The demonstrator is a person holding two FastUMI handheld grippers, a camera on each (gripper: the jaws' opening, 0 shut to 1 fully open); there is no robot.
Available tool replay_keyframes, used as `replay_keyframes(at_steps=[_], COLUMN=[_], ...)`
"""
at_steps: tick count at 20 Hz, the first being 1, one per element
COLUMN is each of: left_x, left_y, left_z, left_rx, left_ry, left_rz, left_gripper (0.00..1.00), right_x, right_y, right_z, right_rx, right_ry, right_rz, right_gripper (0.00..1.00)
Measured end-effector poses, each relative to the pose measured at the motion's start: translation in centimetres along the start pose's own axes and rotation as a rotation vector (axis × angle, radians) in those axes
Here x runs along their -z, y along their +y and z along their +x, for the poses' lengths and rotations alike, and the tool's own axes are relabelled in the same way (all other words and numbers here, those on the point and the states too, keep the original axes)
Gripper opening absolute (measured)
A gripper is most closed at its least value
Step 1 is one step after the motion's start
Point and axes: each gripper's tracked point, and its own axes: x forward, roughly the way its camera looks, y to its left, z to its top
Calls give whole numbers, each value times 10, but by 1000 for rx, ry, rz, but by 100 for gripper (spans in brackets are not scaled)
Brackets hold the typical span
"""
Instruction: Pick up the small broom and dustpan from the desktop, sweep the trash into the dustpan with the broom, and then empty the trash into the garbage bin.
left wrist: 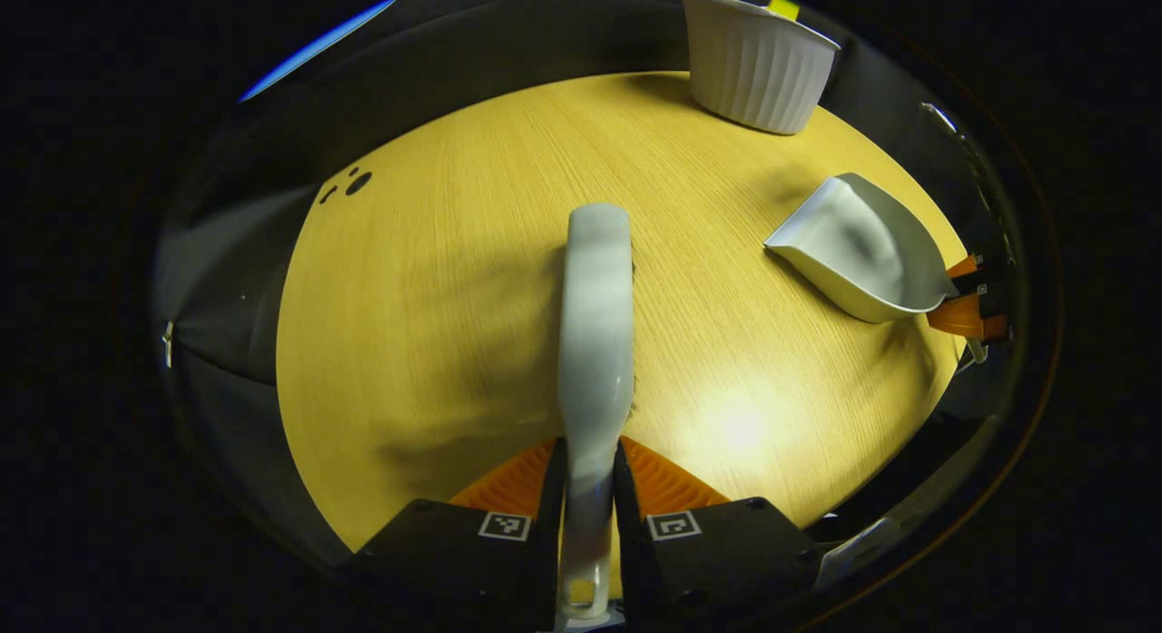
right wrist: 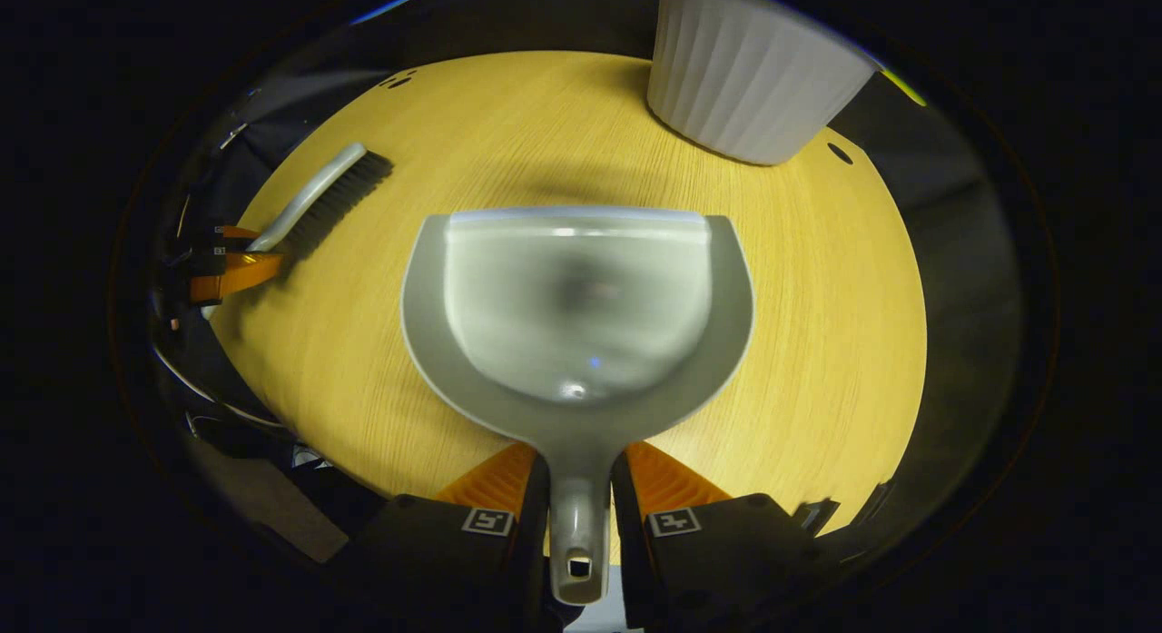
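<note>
Small broom (left wrist: 595, 324) was clamped by its handle between the left gripper (left wrist: 587, 488) fingers, held over the round light-wood tabletop (left wrist: 436, 342); grey dustpan (right wrist: 576, 315) was likewise clamped by its handle in the right gripper (right wrist: 581, 497), above the same top. White ribbed garbage bin (right wrist: 749, 79) stood at the table's far edge. Dark booth wall (left wrist: 508, 43) lay behind the table; lighting was dim, with one bright glare patch on the wood.
</note>
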Motion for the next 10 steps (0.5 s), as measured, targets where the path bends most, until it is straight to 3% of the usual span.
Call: replay_keyframes(at_steps=[2, 6, 10], left_x=[-2, -12, -48], left_y=[0, 1, 2], left_z=[-12, -44, -87], left_rx=[2, 1, 14], left_ry=[-23, -80, -242], left_rz=[-6, -18, -42], left_gripper=[32, 32, 32], right_x=[-4, -25, -65], right_y=[0, 2, 8], right_z=[-22, -65, -112], right_rx=[-9, -23, -32], right_ry=[-33, -144, -316], right_rz=[-11, -4, 27], right_gripper=[43, 40, 40])
